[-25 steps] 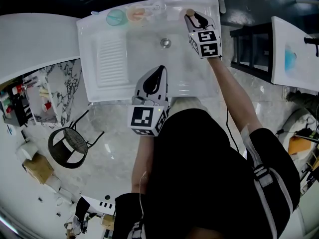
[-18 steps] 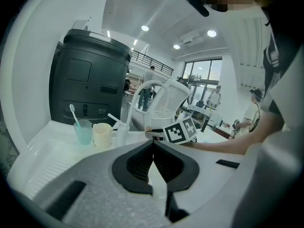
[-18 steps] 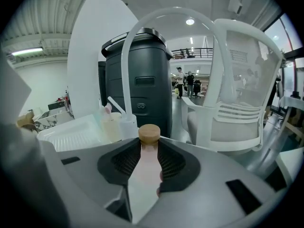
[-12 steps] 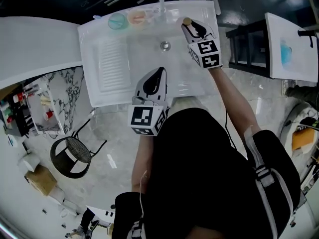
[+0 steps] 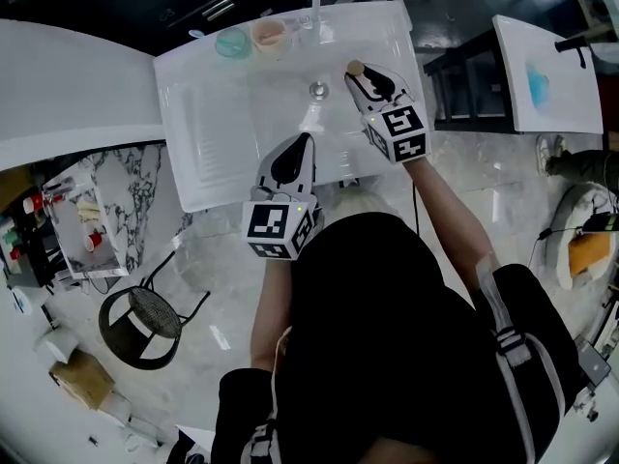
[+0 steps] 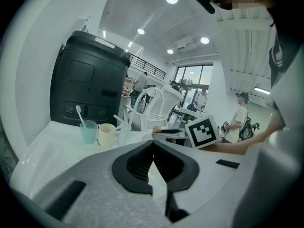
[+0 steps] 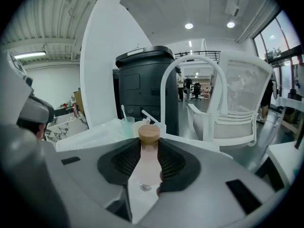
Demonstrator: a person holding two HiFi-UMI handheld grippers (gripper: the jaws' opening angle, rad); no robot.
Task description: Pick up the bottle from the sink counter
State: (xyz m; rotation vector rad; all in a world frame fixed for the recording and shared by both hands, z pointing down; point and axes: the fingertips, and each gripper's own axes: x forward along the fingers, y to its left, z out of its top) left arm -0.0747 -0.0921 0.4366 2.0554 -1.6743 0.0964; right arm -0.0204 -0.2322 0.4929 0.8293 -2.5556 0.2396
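Over sink (image 5: 242,104): bottle (image 7: 148,152) in hand-held gripper (image 5: 364,81)

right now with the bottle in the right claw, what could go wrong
1. The right claw pinches the smooth pink bottle by its narrow body; it could slip and drop into the sink.
2. The teal cup and faucet stand just beyond it; a swing that way could knock them.

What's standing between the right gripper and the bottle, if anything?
Nothing visible. The bottle already sits between the right gripper's fingers, which are closed on its body below the wooden cap. It is held over the sink basin, with nothing else touching it.
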